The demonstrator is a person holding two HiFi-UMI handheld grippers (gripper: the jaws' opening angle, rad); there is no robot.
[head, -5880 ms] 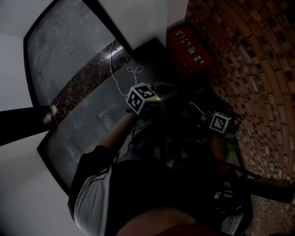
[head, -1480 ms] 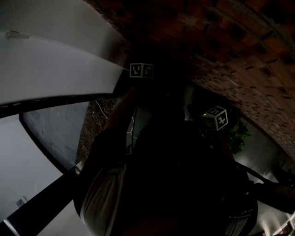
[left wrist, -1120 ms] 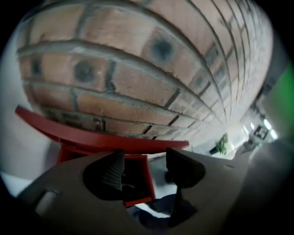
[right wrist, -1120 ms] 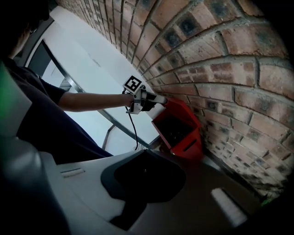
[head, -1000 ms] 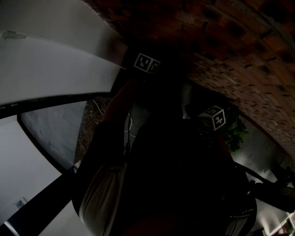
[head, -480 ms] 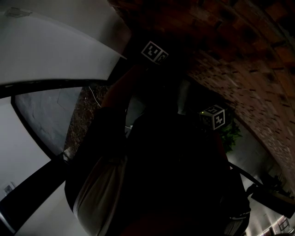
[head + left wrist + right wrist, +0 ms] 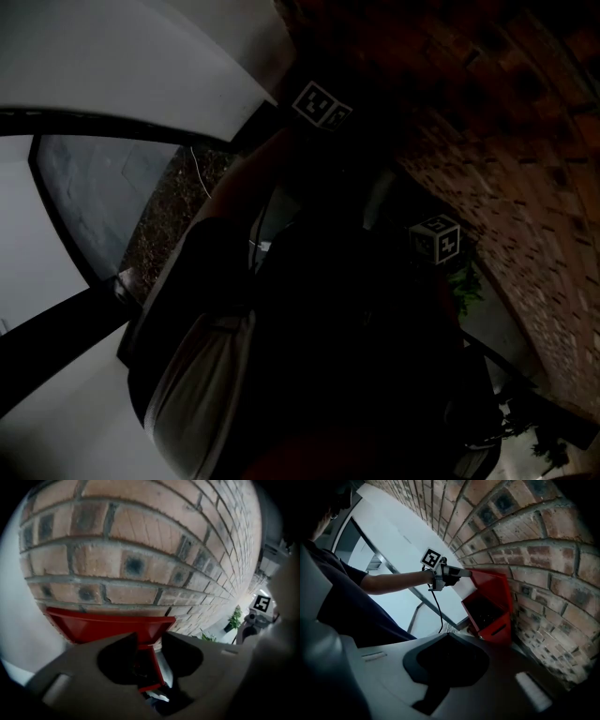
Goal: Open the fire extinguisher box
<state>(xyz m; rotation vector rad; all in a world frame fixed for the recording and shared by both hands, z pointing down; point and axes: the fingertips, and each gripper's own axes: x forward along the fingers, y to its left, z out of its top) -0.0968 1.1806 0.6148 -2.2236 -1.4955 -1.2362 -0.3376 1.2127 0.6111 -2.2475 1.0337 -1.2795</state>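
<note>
The red fire extinguisher box [image 7: 491, 616] hangs on the brick wall, its lid [image 7: 487, 579] swung up and its dark inside showing. In the right gripper view my left gripper [image 7: 461, 572] grips the lid's front edge. From the left gripper view the raised lid [image 7: 108, 623] fills the space above my left gripper [image 7: 150, 641], whose jaws have just been closing on its edge; the box's red frame [image 7: 153, 667] shows below between them. My right gripper [image 7: 447, 644] hangs back from the box, jaws together and empty. The head view is dark; only the marker cubes [image 7: 321, 105] [image 7: 436, 239] stand out.
The brick wall [image 7: 543, 573] runs along the right. A white panel and black-framed glass [image 7: 103, 197] lie to the left. A cable [image 7: 438, 606] hangs from the left gripper. A potted plant [image 7: 233, 619] stands farther along the wall.
In the head view the left gripper's cube and forearm have risen and shifted right toward the wall. The right cube has stayed about where it was.
</note>
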